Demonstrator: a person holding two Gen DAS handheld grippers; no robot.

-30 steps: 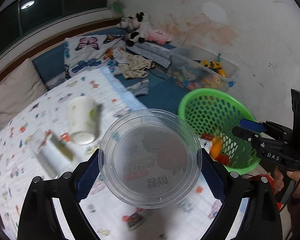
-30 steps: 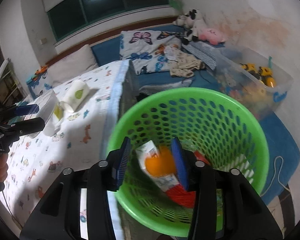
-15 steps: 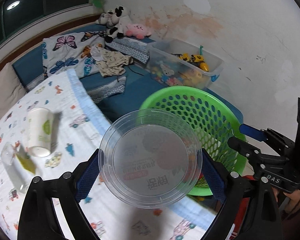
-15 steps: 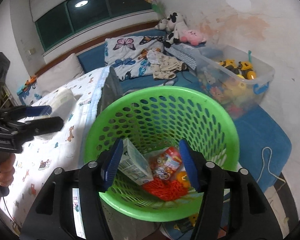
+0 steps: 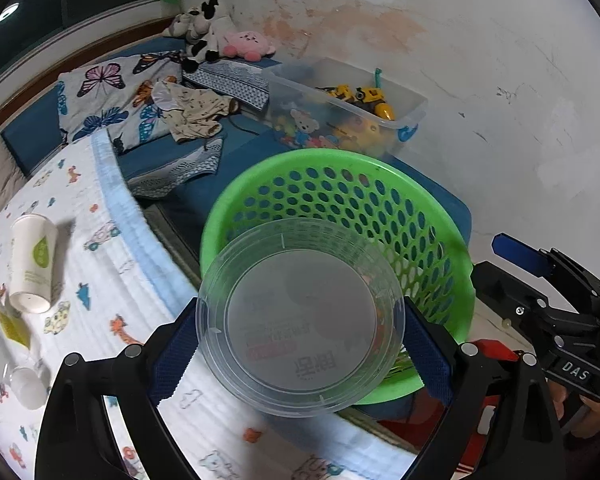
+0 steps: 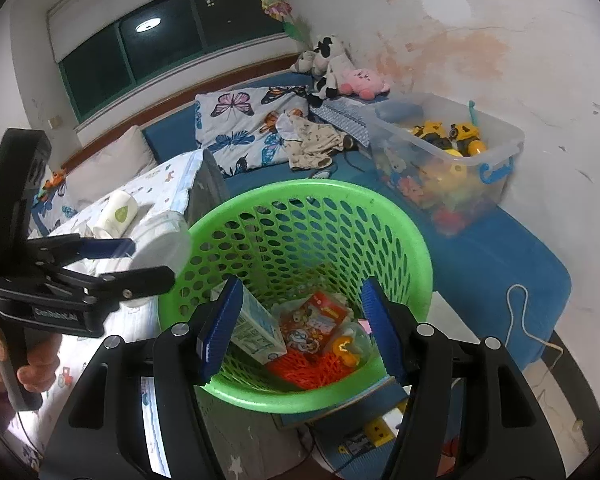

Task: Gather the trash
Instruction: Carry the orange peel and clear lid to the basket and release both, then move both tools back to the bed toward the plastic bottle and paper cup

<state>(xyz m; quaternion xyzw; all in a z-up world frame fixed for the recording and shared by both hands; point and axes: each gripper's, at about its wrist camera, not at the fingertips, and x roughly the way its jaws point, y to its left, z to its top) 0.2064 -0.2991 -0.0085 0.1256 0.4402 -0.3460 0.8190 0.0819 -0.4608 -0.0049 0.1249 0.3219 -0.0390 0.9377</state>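
Observation:
My left gripper is shut on a clear round plastic container, held over the near rim of the green mesh basket. From the right wrist, that container and the left gripper hang at the basket's left rim. My right gripper is above the basket; its jaws are opening with nothing between them. Under it lie a milk carton, a snack packet and orange netting. A paper cup and a clear wrapper lie on the bed sheet.
The basket stands on the floor between the bed and a blue mat. A clear bin of toys sits behind it by the wall. Plush toys, a butterfly pillow and clothes lie further back. A power strip and a white cord are on the floor.
The left gripper carried the clear container from over the bed to the basket's rim. The right gripper let the carton fall into the basket, widened its jaws and drew back.

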